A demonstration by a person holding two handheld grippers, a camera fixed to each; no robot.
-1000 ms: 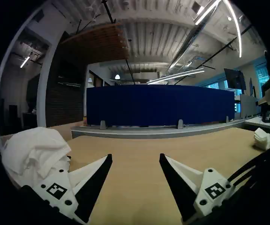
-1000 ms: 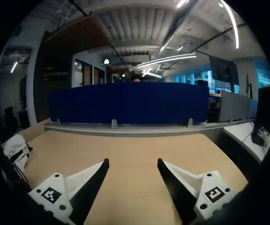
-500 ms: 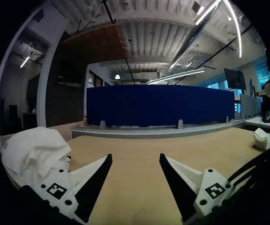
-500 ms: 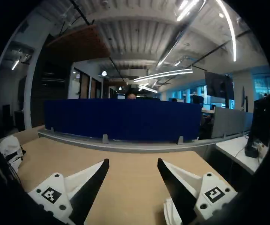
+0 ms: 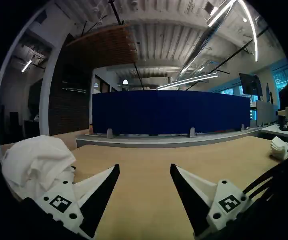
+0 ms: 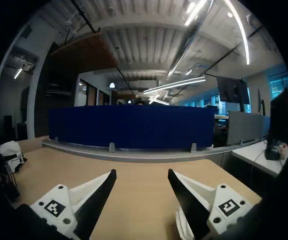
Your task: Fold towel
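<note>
Spanning both views: wooden table [image 5: 144, 154]. Crumpled white towel [image 5: 36, 160], heaped at its left end, beside left gripper [image 5: 144, 166], unmoved, released. Right gripper [image 6: 141, 171], released too, has shifted up to folded white cloths [image 6: 182, 224]; folding not yet begun.

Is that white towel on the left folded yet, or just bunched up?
Bunched up: the white towel lies in a loose, wrinkled heap on the wooden table, with no straight folded edges.

Open desk [image 5: 144, 168] ahead; towel heap [image 5: 36, 160] left, blue divider [image 5: 168, 112] behind.
</note>
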